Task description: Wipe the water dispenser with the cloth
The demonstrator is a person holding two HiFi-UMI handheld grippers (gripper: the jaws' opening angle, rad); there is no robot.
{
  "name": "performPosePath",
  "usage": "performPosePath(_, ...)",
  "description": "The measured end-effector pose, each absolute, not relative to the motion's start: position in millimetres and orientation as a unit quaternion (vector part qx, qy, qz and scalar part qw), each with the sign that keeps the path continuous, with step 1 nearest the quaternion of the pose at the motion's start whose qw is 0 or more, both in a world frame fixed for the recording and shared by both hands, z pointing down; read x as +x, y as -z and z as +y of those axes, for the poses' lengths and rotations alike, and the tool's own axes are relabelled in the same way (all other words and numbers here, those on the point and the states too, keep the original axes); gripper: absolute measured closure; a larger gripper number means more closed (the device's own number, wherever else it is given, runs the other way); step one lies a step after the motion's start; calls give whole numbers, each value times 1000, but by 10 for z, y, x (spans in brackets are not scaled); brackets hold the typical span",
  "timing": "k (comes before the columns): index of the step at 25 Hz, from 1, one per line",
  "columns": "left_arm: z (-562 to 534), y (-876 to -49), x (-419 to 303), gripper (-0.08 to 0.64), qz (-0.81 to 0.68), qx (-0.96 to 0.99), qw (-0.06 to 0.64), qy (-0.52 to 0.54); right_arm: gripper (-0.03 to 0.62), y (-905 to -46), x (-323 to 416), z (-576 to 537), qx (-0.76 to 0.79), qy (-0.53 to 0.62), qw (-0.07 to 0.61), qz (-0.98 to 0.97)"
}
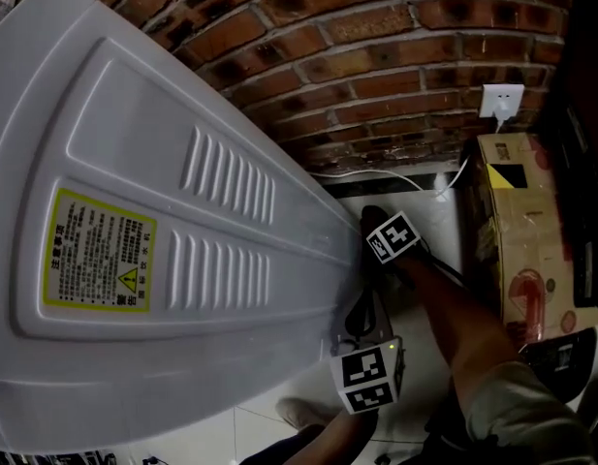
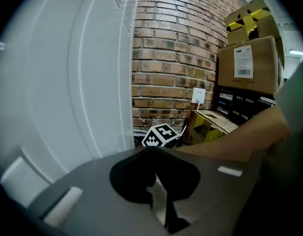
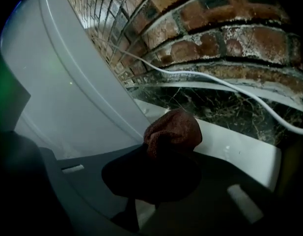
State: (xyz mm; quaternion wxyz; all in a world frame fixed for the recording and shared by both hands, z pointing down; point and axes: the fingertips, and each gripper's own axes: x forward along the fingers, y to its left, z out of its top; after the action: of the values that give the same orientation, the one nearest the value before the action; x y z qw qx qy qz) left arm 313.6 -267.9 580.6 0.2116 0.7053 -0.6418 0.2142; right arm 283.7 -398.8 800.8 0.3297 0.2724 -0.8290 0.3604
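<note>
The right gripper's (image 3: 161,167) fingers are pinched on the cloth (image 3: 173,131), a rust-brown wad bunched at their tips. In the right gripper view the wad sits just right of the white back panel of the water dispenser (image 1: 182,337), low down by the floor. I cannot tell whether it touches the panel. The left gripper (image 2: 153,173) hangs nearer to me, its fingers pressed together with nothing between them. It looks past the right gripper's marker cube (image 2: 161,134) and my right forearm (image 2: 239,139). The dispenser fills the left of the head view. Its back carries two rows of vent slots (image 1: 231,177) and a yellow warning label (image 1: 97,250). Beyond it stands a red brick wall (image 1: 395,56), curving off to the right. A white socket (image 1: 502,100) is mounted there, and a white cable (image 3: 215,80) runs low along the bricks. On the right, a cardboard box (image 1: 517,221) with yellow tape stands on the pale tiled floor (image 1: 449,231).
</note>
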Motion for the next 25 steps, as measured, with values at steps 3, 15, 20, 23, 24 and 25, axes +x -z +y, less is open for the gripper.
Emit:
performPosePath(3, -2714, -5841, 3135, 560, -641, 705, 213, -216, 523, -8071, 2838, -3980, 268, -370, 335, -824)
performPosePath(15, -2640, -5690, 3204, 560, -632, 718, 195, -215, 522, -7867, 3030, -3953, 273, -362, 337, -825)
performPosePath(20, -2543, -5454, 3222, 560, -626, 733, 176, -200, 522, -7505, 3171, -3927, 292, -343, 322, -833)
performPosePath(23, -2444, -5268, 3265, 560, -620, 744, 163, -188, 522, -7258, 3287, -3830, 299, -324, 321, -838)
performPosePath(24, -2406, -5204, 3270, 560, -618, 748, 158, -185, 522, -7169, 3323, -3793, 301, -316, 320, -841)
performPosePath(25, -2368, -5140, 3268, 560, -617, 750, 153, -182, 522, -7077, 3357, -3759, 303, -308, 319, -843)
